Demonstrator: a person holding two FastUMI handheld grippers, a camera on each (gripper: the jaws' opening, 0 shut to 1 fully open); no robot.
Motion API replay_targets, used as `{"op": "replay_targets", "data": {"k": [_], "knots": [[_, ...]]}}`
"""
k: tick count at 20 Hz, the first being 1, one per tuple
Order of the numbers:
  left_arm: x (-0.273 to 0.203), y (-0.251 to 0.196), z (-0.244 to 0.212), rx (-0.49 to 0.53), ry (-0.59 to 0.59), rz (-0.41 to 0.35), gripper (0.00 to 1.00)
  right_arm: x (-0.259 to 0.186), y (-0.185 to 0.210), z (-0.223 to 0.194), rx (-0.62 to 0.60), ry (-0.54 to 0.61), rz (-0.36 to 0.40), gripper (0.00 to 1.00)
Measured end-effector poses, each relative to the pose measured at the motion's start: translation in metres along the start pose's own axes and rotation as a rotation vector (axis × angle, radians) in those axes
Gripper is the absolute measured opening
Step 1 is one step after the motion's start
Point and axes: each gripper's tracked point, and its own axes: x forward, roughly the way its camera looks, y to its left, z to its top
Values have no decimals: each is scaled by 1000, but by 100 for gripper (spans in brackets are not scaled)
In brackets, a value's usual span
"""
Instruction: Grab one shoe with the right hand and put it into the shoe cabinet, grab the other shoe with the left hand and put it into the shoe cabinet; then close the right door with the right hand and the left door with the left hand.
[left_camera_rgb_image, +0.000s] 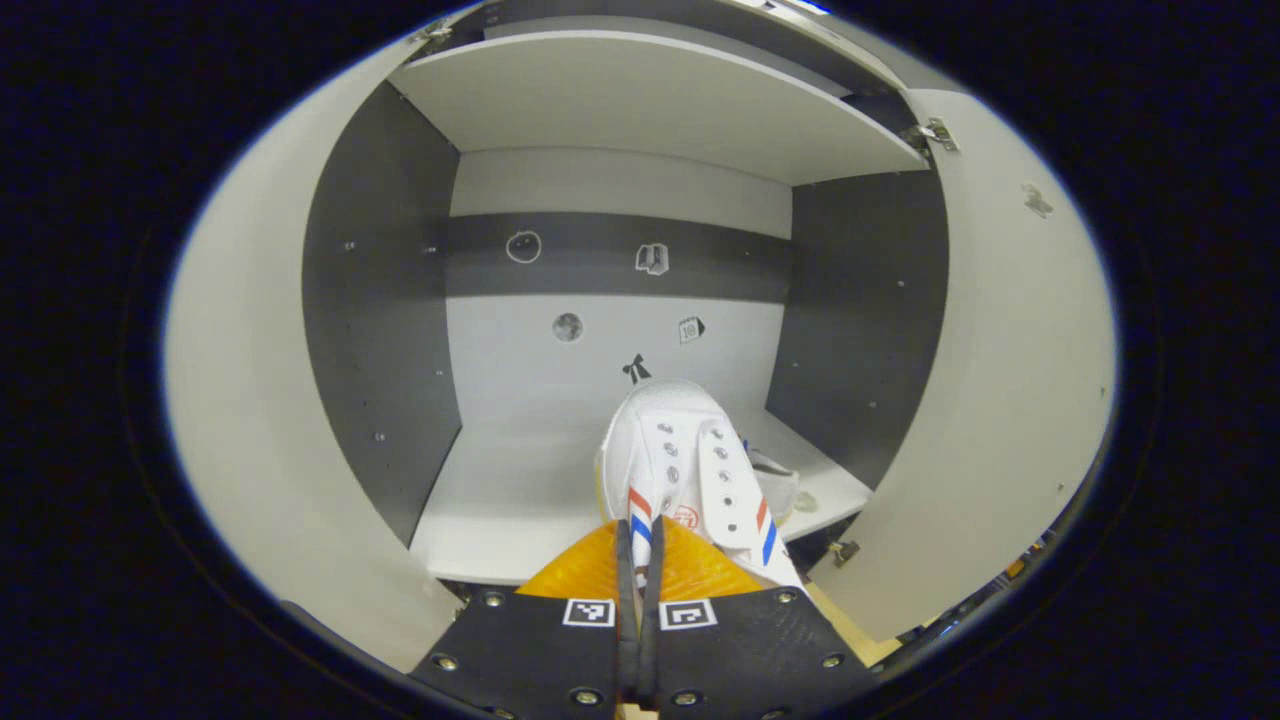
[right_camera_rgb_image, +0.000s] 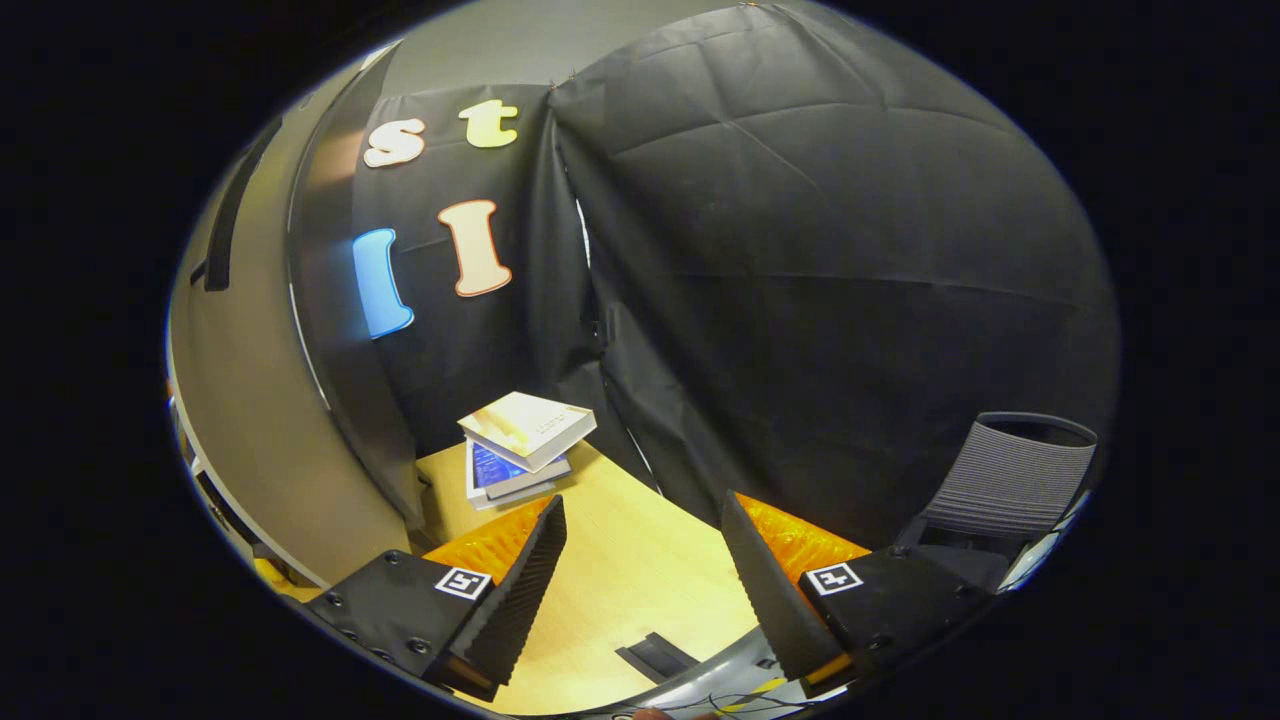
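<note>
Inside, left hand-held gripper (left_camera_rgb_image: 640, 560) clamps the shoe (left_camera_rgb_image: 690, 470) between open doors (left_camera_rgb_image: 1000, 400); right hand-held gripper (right_camera_rgb_image: 640, 560) gapes near books (right_camera_rgb_image: 522, 440).

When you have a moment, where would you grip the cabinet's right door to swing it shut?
Probably the pale right door's free outer edge, approached from outside with the right gripper, whose fingers are open. Hinges sit at the cabinet side, so the far edge gives the most leverage.

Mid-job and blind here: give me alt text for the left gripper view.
The left gripper, jaws shut on a white shoe with red and blue stripes, holds it toe-first at the open shoe cabinet. Both cabinet doors stand open at either side. Part of another white shoe lies on the shelf just to the right, behind the held one.
</note>
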Motion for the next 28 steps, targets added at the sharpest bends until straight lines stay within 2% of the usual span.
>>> {"op": "replay_targets", "data": {"k": [3, 8, 11, 15, 19, 21, 22, 23, 25, 26, 27, 28], "knots": [[11, 16, 15, 20, -25, 26, 0, 3, -11, 0, -6, 6, -34, 98], [80, 24, 22, 59, -38, 47, 1, 6, -22, 8, 14, -7, -77, 98], [104, 26, 17, 91, -23, 69, 1, 7, -23, 13, 12, -13, -87, 98], [124, 29, 2, 60, 13, 56, 2, 6, -22, 19, 24, -23, -82, 98], [134, 38, -9, 99, 18, 75, 0, 8, -12, 29, 18, -36, -45, 98], [131, 32, -7, 121, -8, 53, 2, 10, -5, 33, 11, -36, -30, 98], [123, 29, 6, 146, -55, 46, 10, 11, 0, 36, 11, -35, -20, 98], [117, 28, 15, 190, -94, 53, 24, 10, 6, 39, 11, -33, -12, 98], [97, 26, 22, 283, -139, 80, 57, 10, 15, 50, 5, -49, 5, 98], [86, 23, 24, 299, -165, 93, 74, 11, 20, 54, 2, -58, 14, 98], [71, 17, 22, 295, -186, 87, 74, 10, 25, 59, 0, -63, 28, 98], [55, 10, 19, 282, -198, 68, 82, 8, 30, 66, 4, -71, 40, 98]]}}
